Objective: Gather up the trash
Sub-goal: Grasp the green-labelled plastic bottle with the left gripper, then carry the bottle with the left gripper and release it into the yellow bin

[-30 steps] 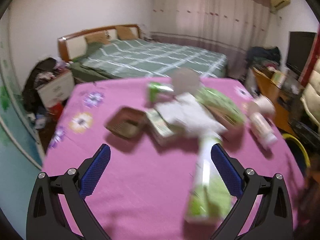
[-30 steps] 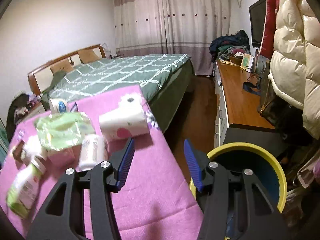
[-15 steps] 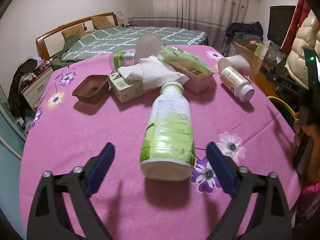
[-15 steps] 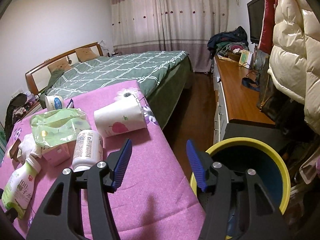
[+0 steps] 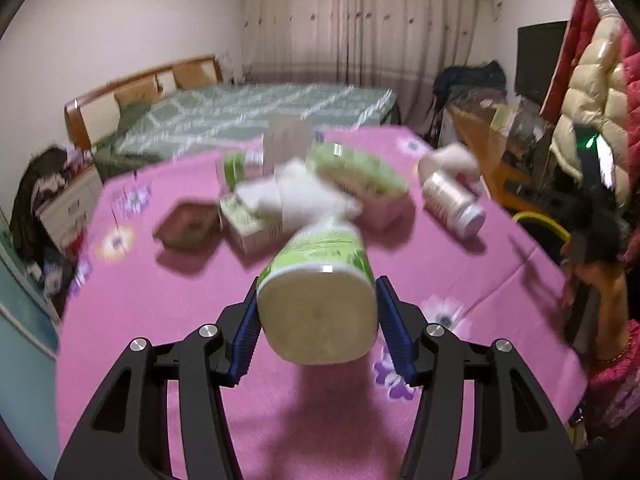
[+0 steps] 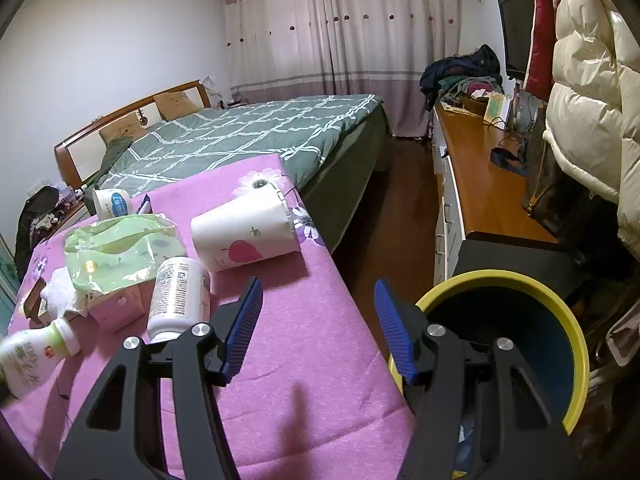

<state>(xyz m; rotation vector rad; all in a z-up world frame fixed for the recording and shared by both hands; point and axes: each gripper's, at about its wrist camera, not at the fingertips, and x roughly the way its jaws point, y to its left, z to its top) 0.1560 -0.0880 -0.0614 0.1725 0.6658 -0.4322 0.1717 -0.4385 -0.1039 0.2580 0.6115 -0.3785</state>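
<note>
Left tongs (image 5: 317, 312) now clamped on green bottle (image 5: 318, 280), lifted.

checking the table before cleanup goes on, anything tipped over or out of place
Yes. The paper cup and the white pill bottle both lie on their sides on the pink tablecloth. The green wrapper is crumpled over a box. Nothing looks spilled.

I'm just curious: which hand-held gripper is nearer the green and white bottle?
Left. The left hand-held gripper is clamped on the bottle; the right hand-held gripper hangs open near the yellow bin.
</note>
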